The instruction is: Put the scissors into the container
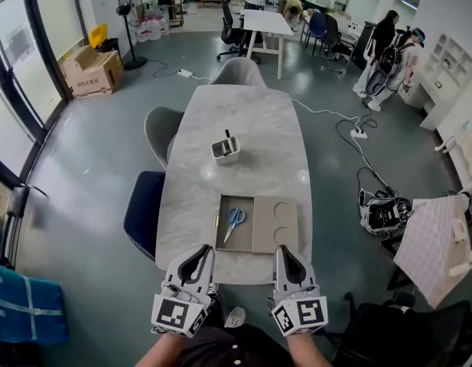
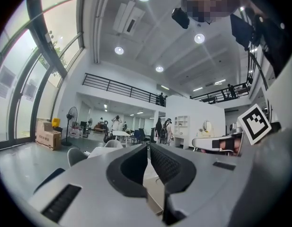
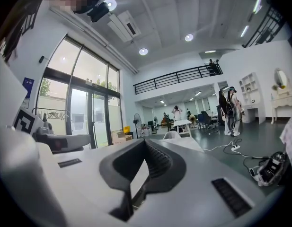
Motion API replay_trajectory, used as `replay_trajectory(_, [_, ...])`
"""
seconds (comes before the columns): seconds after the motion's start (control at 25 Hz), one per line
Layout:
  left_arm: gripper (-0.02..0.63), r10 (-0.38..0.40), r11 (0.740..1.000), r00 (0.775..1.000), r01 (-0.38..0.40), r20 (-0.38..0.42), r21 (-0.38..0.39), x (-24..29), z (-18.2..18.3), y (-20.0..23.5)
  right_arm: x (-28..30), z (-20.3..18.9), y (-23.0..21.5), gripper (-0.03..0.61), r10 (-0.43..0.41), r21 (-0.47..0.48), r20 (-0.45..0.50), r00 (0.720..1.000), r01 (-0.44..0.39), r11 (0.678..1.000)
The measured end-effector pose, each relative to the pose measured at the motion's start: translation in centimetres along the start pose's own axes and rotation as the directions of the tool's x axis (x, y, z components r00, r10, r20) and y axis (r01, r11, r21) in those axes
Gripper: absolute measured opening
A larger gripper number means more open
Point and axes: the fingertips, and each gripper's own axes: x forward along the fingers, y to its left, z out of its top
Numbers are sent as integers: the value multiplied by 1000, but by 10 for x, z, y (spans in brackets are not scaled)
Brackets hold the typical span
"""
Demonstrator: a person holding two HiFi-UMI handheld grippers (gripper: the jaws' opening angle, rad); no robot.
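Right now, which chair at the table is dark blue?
The chair at the near left corner of the table. The other two, one just beyond it and one at the far end, are grey.

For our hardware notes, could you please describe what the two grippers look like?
Both the left gripper and right gripper have pale grey plastic bodies with two black, ribbed jaw pads that curve into a loop. Each carries a cube with black-and-white square markers at its rear. No cables show. The person wears a dark top.
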Motion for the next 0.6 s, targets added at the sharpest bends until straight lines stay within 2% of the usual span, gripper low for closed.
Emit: replay_trajectory(0.6, [31, 31, 999, 999, -31, 22, 22, -13, 3, -16, -21, 11, 1, -3, 9, -40, 38, 999, -8, 999])
